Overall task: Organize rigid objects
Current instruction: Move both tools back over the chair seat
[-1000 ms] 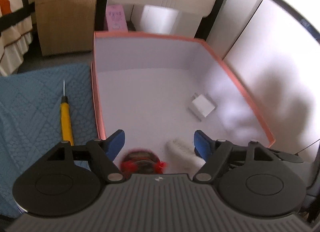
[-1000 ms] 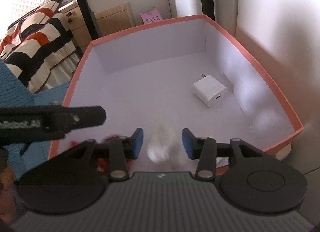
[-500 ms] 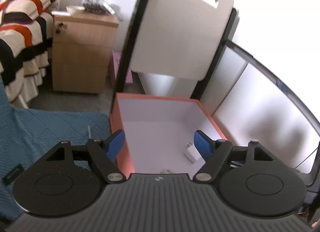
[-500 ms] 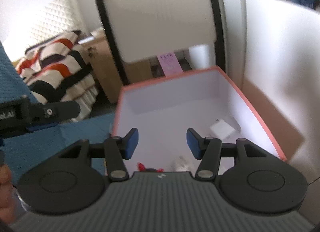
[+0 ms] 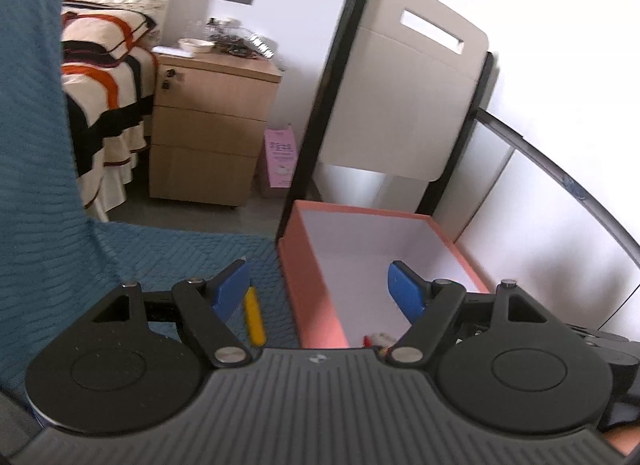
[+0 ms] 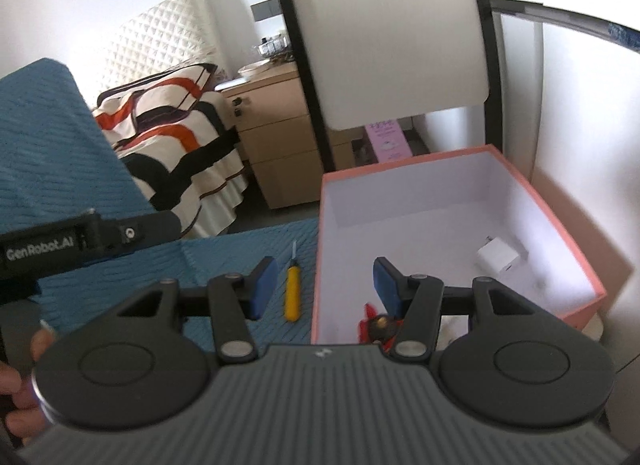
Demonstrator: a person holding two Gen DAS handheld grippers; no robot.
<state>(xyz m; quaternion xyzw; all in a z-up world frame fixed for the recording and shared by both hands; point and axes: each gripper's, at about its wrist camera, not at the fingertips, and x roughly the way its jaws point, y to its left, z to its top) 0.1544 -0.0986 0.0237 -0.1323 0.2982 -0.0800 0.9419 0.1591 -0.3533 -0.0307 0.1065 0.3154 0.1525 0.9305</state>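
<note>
Screwdriver (image 6: 292,292), yellow-handled, lies on the blue cloth (image 6: 224,257) just left of the pink box (image 6: 560,225), at lower centre of the right view; it looks like the next piece to go in. Both grippers hang above with fingers wide and empty: left gripper (image 5: 318,291), right gripper (image 6: 324,285). Inside the box sit a white charger (image 6: 500,255) at right and a red-and-black item (image 6: 378,325) at its near edge. Best to come down along the handle, straddle its thick yellow middle, close squarely, then lift clear of the box wall before releasing on bare floor of the box.
</note>
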